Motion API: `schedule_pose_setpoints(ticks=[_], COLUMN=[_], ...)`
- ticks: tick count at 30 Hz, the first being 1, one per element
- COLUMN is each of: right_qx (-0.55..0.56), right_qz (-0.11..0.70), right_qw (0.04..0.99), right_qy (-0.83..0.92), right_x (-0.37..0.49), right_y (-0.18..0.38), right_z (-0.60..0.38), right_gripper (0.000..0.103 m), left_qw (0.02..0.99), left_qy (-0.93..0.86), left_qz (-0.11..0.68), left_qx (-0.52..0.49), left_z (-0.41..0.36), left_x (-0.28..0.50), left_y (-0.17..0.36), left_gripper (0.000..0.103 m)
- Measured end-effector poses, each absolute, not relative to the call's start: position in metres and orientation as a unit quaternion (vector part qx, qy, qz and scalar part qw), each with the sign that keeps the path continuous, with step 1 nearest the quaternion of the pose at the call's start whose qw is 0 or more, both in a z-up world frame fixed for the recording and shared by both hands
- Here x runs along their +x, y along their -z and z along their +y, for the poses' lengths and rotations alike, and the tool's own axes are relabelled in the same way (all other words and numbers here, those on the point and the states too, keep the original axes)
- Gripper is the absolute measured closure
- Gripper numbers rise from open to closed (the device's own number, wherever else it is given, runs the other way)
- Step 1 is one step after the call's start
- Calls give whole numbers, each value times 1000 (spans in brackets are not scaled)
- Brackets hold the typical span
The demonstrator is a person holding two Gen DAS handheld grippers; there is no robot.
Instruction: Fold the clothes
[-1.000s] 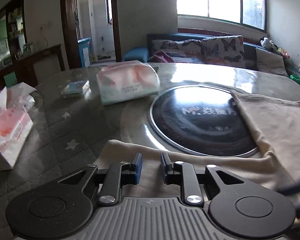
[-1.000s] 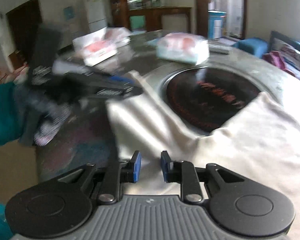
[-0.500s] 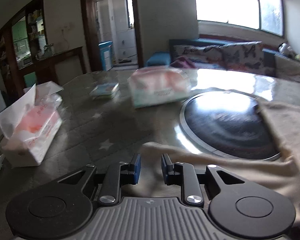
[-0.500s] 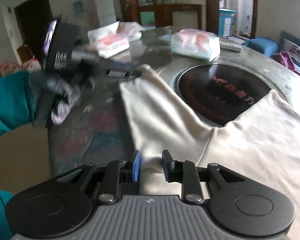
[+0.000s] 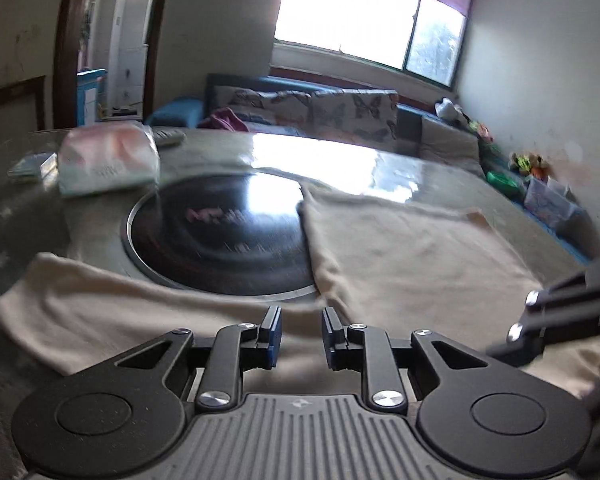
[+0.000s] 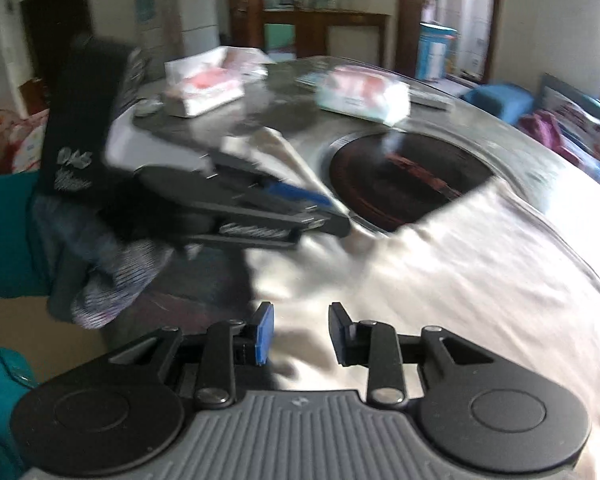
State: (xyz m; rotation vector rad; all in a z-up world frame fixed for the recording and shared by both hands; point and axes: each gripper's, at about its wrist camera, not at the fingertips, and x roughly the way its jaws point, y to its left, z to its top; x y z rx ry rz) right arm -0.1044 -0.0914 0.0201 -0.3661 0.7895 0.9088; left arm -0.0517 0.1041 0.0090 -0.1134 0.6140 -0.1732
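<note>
Left gripper (image 5: 301, 332) has swung from the sleeve end toward the beige shirt (image 5: 400, 248) body; jaws apart, empty. Right gripper (image 6: 300, 334) released. Fold not started.

A shirt (image 5: 400, 248) lies on the table (image 5: 380, 164). Part of it covers the right side of the round cooktop (image 5: 220, 236) set in the table's middle. A sleeve (image 5: 100, 304) lies in front of the cooktop. Behind the cooktop, to the left, sits a tissue pack (image 5: 108, 160). A sofa (image 5: 320, 112) stands behind the table.
</note>
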Motion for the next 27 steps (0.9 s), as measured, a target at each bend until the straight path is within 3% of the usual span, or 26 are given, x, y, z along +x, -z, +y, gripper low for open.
schedule_pose_setpoints(ticks=[27], right_qx=[-174], right_qz=[356], right_qw=[813], right_qy=[-426], right_x=[-132], right_y=[-16], right_z=[-106], right_gripper=[73], left_qw=[955], left_qy=[7], left_qz=[296], left_qx=[23], left_z=[136], left_x=[-68], left_y=[-7], left_gripper=[78])
